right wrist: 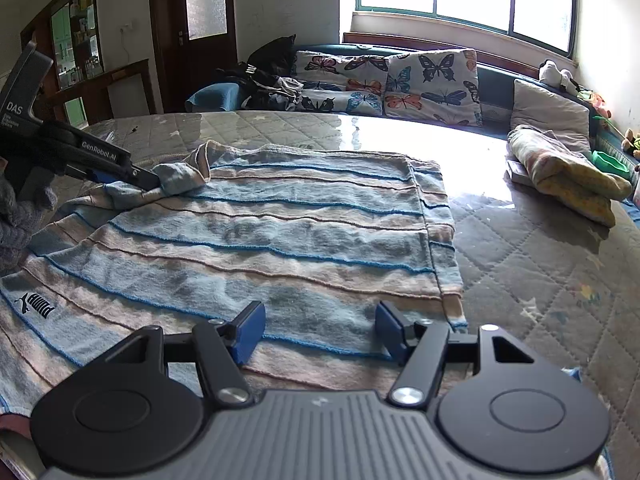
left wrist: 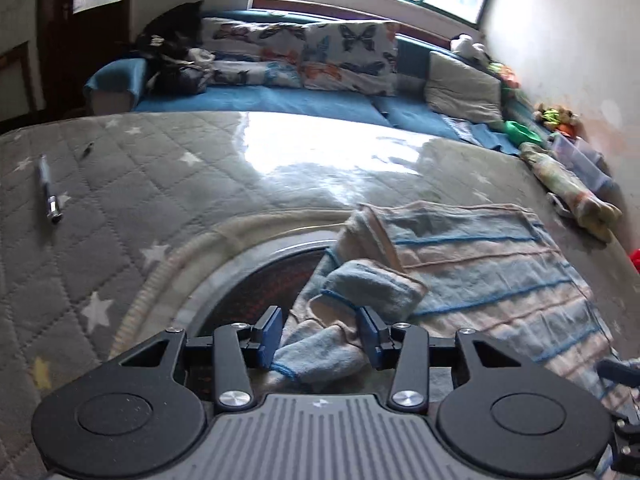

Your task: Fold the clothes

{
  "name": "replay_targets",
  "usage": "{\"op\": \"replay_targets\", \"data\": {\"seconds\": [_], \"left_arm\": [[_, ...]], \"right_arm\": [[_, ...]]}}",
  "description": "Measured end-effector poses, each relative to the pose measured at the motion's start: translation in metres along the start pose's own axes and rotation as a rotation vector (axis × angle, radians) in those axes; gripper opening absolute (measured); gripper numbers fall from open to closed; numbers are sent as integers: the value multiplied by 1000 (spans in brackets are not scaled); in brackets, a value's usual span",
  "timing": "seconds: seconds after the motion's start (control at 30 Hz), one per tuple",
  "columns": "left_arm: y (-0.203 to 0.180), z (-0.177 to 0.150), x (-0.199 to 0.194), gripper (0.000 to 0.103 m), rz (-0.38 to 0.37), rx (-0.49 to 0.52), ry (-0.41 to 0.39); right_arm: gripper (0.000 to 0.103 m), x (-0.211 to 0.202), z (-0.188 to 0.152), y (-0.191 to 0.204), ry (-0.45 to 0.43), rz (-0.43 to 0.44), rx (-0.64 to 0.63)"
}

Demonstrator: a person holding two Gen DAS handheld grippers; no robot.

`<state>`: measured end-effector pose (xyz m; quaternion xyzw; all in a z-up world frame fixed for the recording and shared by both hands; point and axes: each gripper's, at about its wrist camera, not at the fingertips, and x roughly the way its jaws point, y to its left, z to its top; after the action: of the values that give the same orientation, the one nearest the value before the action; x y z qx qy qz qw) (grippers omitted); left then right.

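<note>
While the striped garment [right wrist: 248, 232] lies flat on the quilted table [right wrist: 540, 248], its bunched sleeve [left wrist: 372, 284] sits between the left gripper [left wrist: 320, 332]'s part-open, unclamped jaws; the right gripper [right wrist: 320, 332] hovers wide over the near hem; left is nearer.

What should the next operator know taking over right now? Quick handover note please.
Left gripper: open, jaws astride the bunched sleeve end, pads not pressing.
Right gripper: open, hovering over the near hem, holding nothing.
Striped garment: spread on the quilted table cover, logo at the near left. One sleeve lies crumpled at the far left corner.
Folded bundle: set aside at the far right.
Done: garment laid out, mostly flat.
Left: probably straighten or tuck the sleeve, then fold the body.
</note>
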<state>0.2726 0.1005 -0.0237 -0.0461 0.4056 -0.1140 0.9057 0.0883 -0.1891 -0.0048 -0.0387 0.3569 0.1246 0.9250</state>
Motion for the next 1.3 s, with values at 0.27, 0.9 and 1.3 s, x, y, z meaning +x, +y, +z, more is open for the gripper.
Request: {"op": "replay_targets", "data": {"seconds": [0.27,0.9,1.3], "left_arm": [[19,13,-16,8,252,-8,-150],[11,-7,-17,12,123,-20,-33],[46,5,-24,23,175,-20,-82]], "right_arm": [[64,0,0,1,0,-2,-4],[63,50,60,-4,36,26,-61],[61,55,59,-49,85,-58,14]]}}
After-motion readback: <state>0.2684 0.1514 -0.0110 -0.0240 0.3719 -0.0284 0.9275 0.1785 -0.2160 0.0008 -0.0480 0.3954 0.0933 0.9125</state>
